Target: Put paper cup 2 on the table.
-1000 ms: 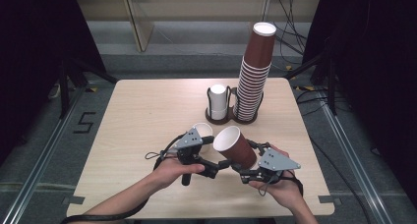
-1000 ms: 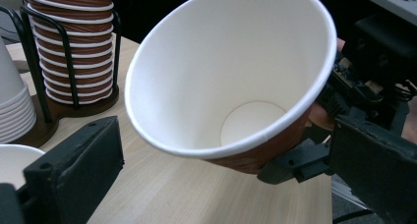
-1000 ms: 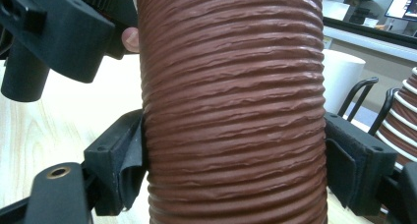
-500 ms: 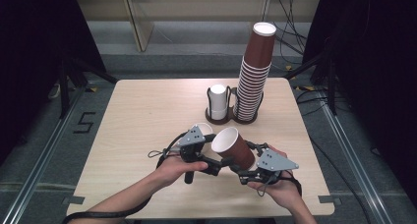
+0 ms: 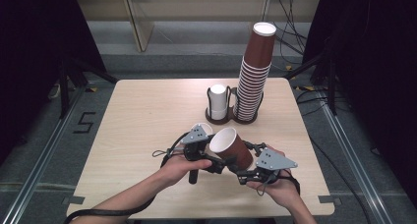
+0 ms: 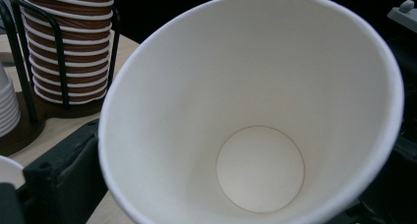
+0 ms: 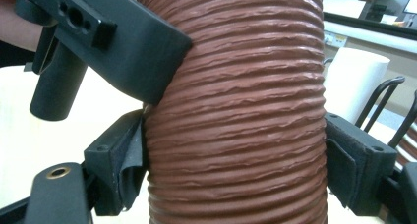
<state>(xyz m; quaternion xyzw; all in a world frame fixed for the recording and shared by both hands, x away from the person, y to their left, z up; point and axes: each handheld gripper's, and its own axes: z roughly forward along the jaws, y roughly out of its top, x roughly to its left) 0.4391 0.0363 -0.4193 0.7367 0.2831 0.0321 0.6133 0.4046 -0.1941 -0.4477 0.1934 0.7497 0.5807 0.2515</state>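
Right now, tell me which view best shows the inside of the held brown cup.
The left gripper view: it looks straight into the brown cup, white wall and round bottom plain. The high view shows its tilted mouth; the right gripper view shows its ribbed brown outside.

Hidden and cut off

The cup (image 6: 255,111) hides the left gripper's jaws in the left gripper view; its rim runs past the bottom edge; in the right gripper view the cup's top and base are cropped; the stack (image 6: 69,42) is cut off above.
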